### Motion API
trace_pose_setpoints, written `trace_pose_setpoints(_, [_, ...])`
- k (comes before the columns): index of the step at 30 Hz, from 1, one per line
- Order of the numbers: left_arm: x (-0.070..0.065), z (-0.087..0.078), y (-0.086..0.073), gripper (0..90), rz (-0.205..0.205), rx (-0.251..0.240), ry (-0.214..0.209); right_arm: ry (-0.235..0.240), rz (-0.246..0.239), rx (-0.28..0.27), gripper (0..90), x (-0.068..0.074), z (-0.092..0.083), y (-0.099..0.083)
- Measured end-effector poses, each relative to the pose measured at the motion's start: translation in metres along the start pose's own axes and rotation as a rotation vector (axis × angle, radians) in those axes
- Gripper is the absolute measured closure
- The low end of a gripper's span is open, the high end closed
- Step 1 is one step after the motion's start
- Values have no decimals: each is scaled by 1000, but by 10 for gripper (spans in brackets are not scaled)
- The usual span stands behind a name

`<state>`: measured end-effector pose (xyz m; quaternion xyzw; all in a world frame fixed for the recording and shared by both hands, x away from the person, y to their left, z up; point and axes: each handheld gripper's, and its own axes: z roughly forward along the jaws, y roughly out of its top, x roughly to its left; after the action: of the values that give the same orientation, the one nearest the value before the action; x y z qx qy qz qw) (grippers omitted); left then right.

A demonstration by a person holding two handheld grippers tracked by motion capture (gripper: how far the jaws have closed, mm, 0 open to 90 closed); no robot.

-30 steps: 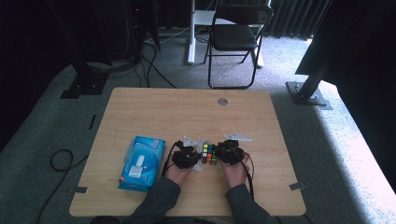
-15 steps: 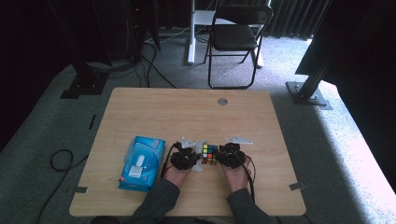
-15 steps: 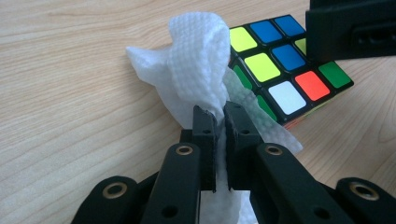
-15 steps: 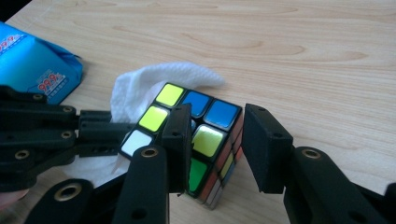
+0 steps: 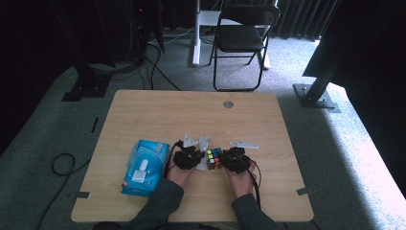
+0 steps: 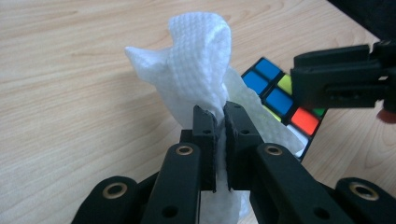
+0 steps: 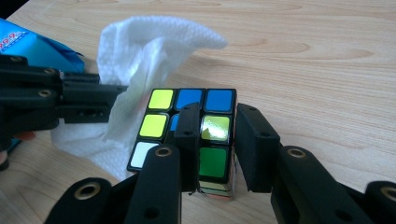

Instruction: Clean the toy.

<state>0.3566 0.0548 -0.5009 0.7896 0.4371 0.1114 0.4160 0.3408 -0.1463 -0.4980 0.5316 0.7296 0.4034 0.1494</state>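
A colour cube (image 5: pixel 214 158) sits on the wooden table (image 5: pixel 167 115) between my two hands. My right gripper (image 7: pixel 217 121) has just been closing and is shut on the cube (image 7: pixel 187 98), one jaw across its top face and the other against its right side. The cube's top shows blue, yellow, green and white squares. My left gripper (image 6: pixel 220 116) is shut on a white paper tissue (image 6: pixel 198 56), which bunches up above the jaws and hangs against the cube (image 6: pixel 280 98). From above, the left gripper (image 5: pixel 198 160) and right gripper (image 5: pixel 225 160) face each other across the cube.
A blue tissue pack (image 5: pixel 143 167) lies left of my left hand, near the table's front-left part. A round grommet (image 5: pixel 228 104) sits at the table's far edge. A folding chair (image 5: pixel 242 38) stands on the floor beyond.
Both hands stay where they were around the cube. From above, no jaw movement can be made out.
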Motion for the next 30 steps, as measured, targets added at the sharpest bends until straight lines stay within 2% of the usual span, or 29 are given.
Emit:
trace_pose_setpoints(4, [-4, 5, 2, 844, 10, 6, 4, 2, 0, -2, 713, 0, 0, 0])
trace_pose_setpoints(9, [-2, 10, 4, 845, 9, 18, 11, 2, 0, -3, 710, 0, 0, -1])
trace_pose_setpoints(16, [-2, 12, 2, 846, 30, 29, 24, 0, 4, -8, 708, 0, 0, -1])
trace_pose_setpoints(19, [-2, 13, 0, 846, 24, 34, 31, -2, 8, -9, 707, 1, 0, -2])
trace_pose_setpoints(25, [-1, 28, -10, 847, 27, 104, 47, 1, 11, -11, 705, 0, 0, -2])
trace_pose_setpoints(30, [2, 35, -15, 847, 29, 123, 44, 2, 13, -11, 704, 0, 0, -2])
